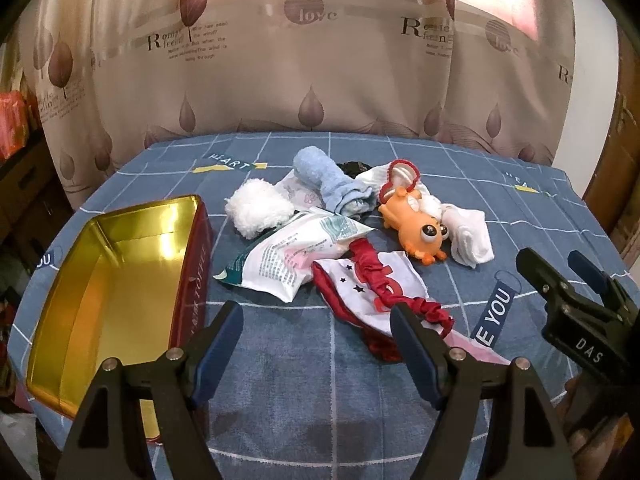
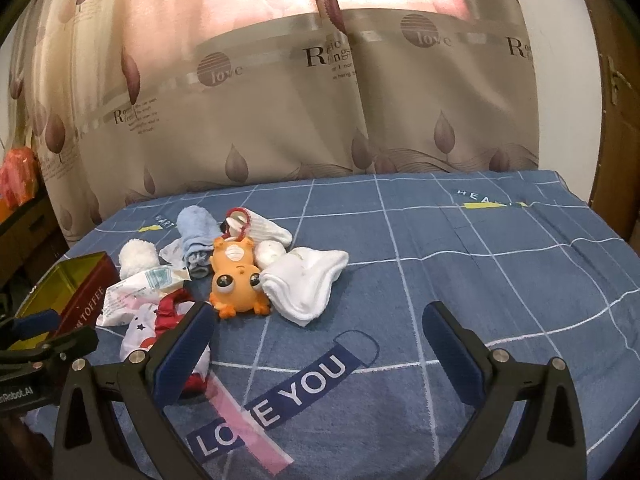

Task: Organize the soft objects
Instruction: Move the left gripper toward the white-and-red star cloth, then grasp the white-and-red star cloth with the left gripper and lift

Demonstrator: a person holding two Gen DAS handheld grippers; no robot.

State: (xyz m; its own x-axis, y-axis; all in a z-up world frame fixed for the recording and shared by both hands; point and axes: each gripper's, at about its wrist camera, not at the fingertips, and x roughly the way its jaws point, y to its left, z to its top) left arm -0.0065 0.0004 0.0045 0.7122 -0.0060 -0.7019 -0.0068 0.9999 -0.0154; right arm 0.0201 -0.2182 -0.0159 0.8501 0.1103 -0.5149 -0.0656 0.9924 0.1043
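Observation:
A pile of soft things lies on the blue checked cloth: an orange bug-eyed toy [image 1: 416, 228] [image 2: 237, 280], white socks [image 1: 470, 238] [image 2: 304, 284], a rolled light-blue sock [image 1: 332, 184] [image 2: 194, 236], a white fluffy ball [image 1: 256, 210] [image 2: 138, 258], a white tissue pack [image 1: 288, 256] [image 2: 136, 292] and a red-and-white cloth with stars [image 1: 376, 292] [image 2: 150, 320]. An open red tin with a gold inside [image 1: 116, 292] [image 2: 80, 292] stands left of the pile. My left gripper [image 1: 318, 320] is open and empty, just short of the red cloth. My right gripper [image 2: 318, 320] [image 1: 560, 272] is open and empty, right of the pile.
A beige leaf-print curtain [image 1: 300, 80] hangs close behind the table's far edge. The cloth [image 2: 500, 272] carries "LOVE YOU" lettering near the front. Orange packs [image 1: 12, 120] sit on shelving at far left. A wooden door [image 2: 616, 120] stands at far right.

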